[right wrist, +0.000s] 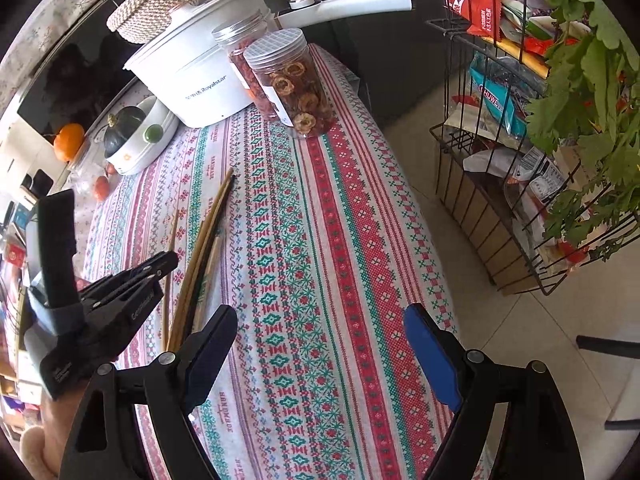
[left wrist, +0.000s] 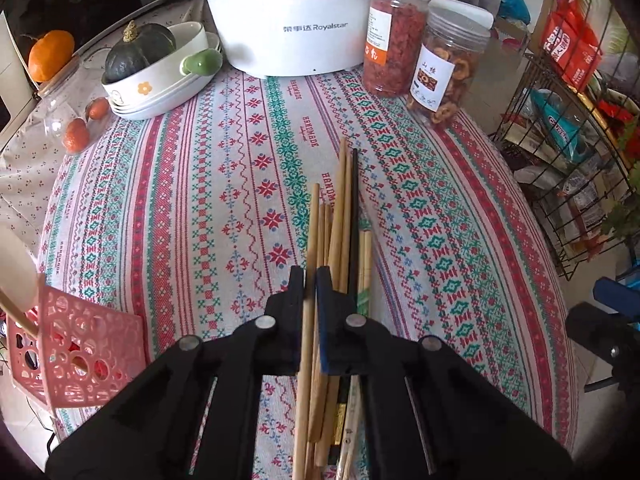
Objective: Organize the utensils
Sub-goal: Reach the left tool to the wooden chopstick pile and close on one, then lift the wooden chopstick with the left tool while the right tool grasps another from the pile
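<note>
A bundle of chopsticks [left wrist: 342, 224], mostly bamboo with one black, lies on the patterned tablecloth [left wrist: 200, 200]. My left gripper [left wrist: 310, 280] is shut on one bamboo chopstick [left wrist: 311, 240] at the left of the bundle. A pink perforated utensil basket [left wrist: 76, 344] stands at the table's left edge with a wooden spoon in it. In the right wrist view the chopsticks [right wrist: 204, 248] lie left of my right gripper [right wrist: 320, 328], which is open and empty above the cloth. The left gripper [right wrist: 160, 268] shows there, closed over the chopsticks.
A white Royalstar cooker [left wrist: 288, 20], two snack jars [left wrist: 444, 76], stacked bowls with a green squash [left wrist: 152, 68] and oranges stand at the table's far side. A wire rack [right wrist: 520, 160] of snack packets and a plant stand on the floor to the right.
</note>
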